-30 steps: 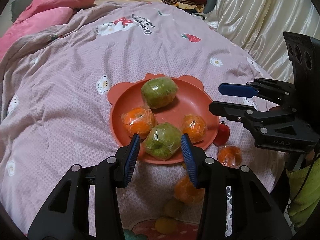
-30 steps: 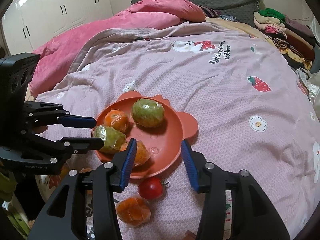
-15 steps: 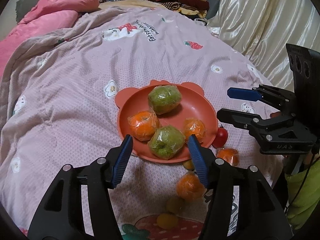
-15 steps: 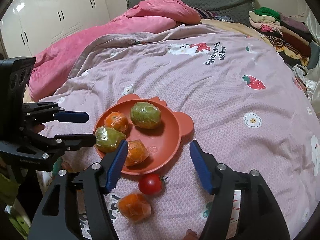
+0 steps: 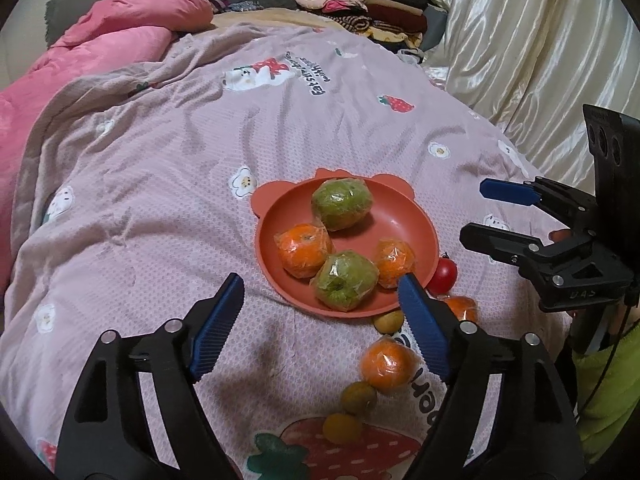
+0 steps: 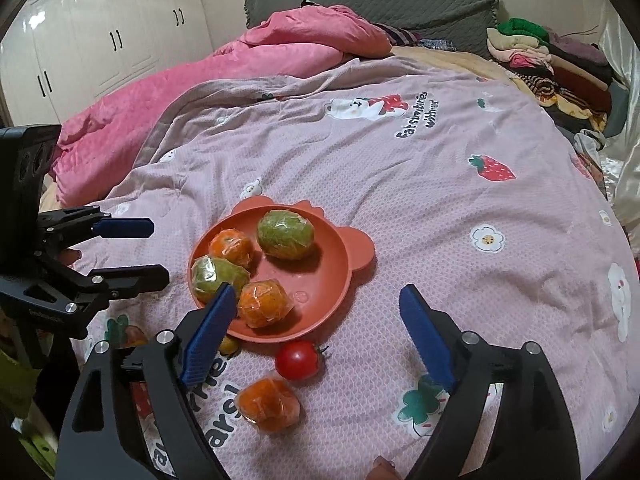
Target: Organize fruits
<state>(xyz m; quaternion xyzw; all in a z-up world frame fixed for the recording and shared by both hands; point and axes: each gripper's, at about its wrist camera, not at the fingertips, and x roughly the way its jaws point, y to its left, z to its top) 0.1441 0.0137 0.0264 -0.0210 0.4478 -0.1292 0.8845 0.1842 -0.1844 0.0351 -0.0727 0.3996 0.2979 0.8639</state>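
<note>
Both your left gripper (image 5: 320, 304) and right gripper (image 6: 316, 312) have just spread, empty; four fruits sit on the plate (image 6: 332, 292), tomato (image 6: 298, 359) beside it, probably next

Bedspread (image 5: 160, 208): matt textured cloth, waffle weave. Plate (image 5: 416, 224): smooth matt plastic or silicone. Wrapped fruits (image 5: 344, 205): glossy crinkled plastic film. Tomato (image 6: 297, 359): smooth, shiny skin. Curtain (image 5: 532, 64): satin sheen. Wardrobe doors (image 6: 100, 36): glossy.
</note>
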